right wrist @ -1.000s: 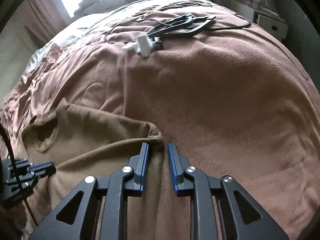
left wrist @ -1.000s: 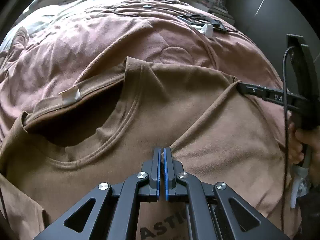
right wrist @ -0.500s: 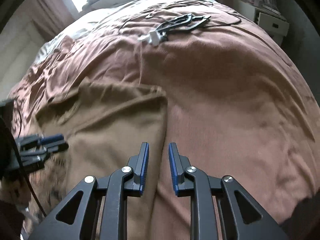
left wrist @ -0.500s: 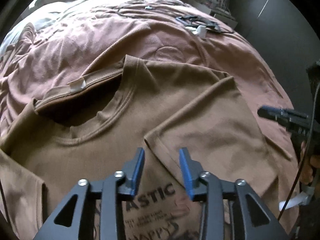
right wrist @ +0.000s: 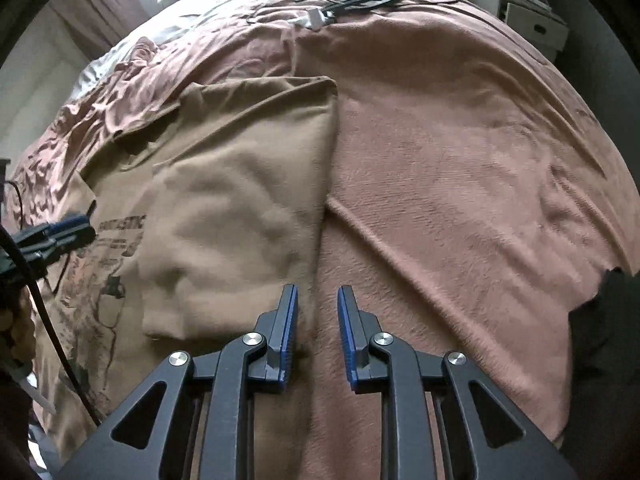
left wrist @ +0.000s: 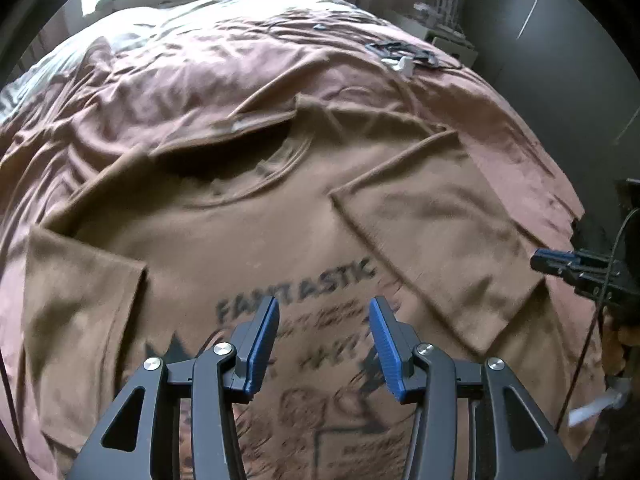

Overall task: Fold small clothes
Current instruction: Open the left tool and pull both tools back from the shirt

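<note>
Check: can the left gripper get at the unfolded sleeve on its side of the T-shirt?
Probably yes. The left gripper hangs over the print with jaws opening and nothing between them. The flat sleeve lies bare on the T-shirt's edge, nothing on it.

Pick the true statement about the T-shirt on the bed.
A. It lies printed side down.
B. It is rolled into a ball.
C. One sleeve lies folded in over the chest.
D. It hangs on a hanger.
C: in the left wrist view the T-shirt lies flat, print up, and one sleeve is folded in over the body beside the word FANTASTIC, while the other sleeve is spread out.
</note>
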A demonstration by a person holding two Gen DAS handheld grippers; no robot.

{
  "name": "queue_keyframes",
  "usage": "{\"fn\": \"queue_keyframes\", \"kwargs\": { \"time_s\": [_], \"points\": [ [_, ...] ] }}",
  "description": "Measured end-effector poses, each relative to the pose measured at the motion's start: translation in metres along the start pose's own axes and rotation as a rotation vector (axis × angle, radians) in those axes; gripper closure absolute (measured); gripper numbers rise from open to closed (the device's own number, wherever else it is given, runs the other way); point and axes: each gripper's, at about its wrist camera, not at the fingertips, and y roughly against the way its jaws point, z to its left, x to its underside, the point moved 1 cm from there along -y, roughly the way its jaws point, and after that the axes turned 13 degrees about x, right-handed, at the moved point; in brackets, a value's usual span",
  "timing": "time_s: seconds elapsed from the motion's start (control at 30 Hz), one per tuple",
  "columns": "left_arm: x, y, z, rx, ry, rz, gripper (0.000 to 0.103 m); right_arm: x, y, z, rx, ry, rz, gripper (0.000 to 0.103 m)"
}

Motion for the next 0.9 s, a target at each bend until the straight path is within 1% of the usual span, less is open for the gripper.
{"fn": "queue_keyframes", "kwargs": {
  "time_s": [0.07,0.17,0.23,0.3,0.37,0.43,0.47,0.5,0.63,0.67,0.7,0.73,0.77,0.8,0.83,0.9],
  "points": [
    [0.010,0.004,0.009,-0.012,0.010,0.004,0.054,0.006,-0.003,0.008,0.011,0.018,0.007,0.085],
    [0.021,0.011,0.023,-0.014,0.036,0.006,0.054,0.014,-0.010,0.013,0.095,0.043,0.014,0.085],
    [0.030,0.017,0.032,-0.009,0.057,0.000,0.054,0.018,-0.007,0.006,0.114,0.013,0.008,0.084],
    [0.039,0.023,0.039,-0.004,0.073,-0.004,0.054,0.019,-0.003,-0.002,0.147,-0.024,0.010,0.080],
    [0.050,0.031,0.046,-0.005,0.079,-0.003,0.054,0.022,0.002,-0.005,0.145,-0.049,0.016,0.079],
    [0.059,0.040,0.051,-0.010,0.081,0.000,0.054,0.026,0.011,-0.003,0.160,-0.065,0.017,0.079],
    [0.064,0.045,0.053,-0.013,0.083,0.000,0.054,0.029,0.018,-0.003,0.173,-0.077,0.012,0.077],
    [0.067,0.051,0.055,-0.014,0.085,-0.002,0.054,0.031,0.024,-0.002,0.178,-0.086,0.008,0.077],
    [0.081,0.081,0.057,-0.004,0.089,-0.024,0.054,0.045,0.056,0.003,0.168,-0.109,0.006,0.075],
    [0.085,0.092,0.057,0.005,0.087,-0.030,0.053,0.048,0.067,0.004,0.179,-0.108,-0.001,0.066],
    [0.089,0.099,0.056,0.007,0.080,-0.033,0.049,0.051,0.077,0.003,0.190,-0.108,-0.008,0.051],
    [0.092,0.107,0.054,0.002,0.069,-0.037,0.047,0.054,0.089,0.003,0.200,-0.112,-0.023,0.044],
    [0.095,0.114,0.052,-0.005,0.058,-0.042,0.042,0.057,0.101,0.004,0.199,-0.116,-0.038,0.034],
    [0.098,0.122,0.050,-0.014,0.046,-0.048,0.038,0.059,0.110,0.006,0.193,-0.117,-0.044,0.030],
    [0.102,0.133,0.048,-0.024,0.034,-0.059,0.035,0.062,0.120,0.009,0.190,-0.113,-0.049,0.029],
    [0.108,0.149,0.045,-0.034,0.030,-0.080,0.021,0.069,0.139,0.014,0.202,-0.101,-0.063,0.021]
  ]
}}
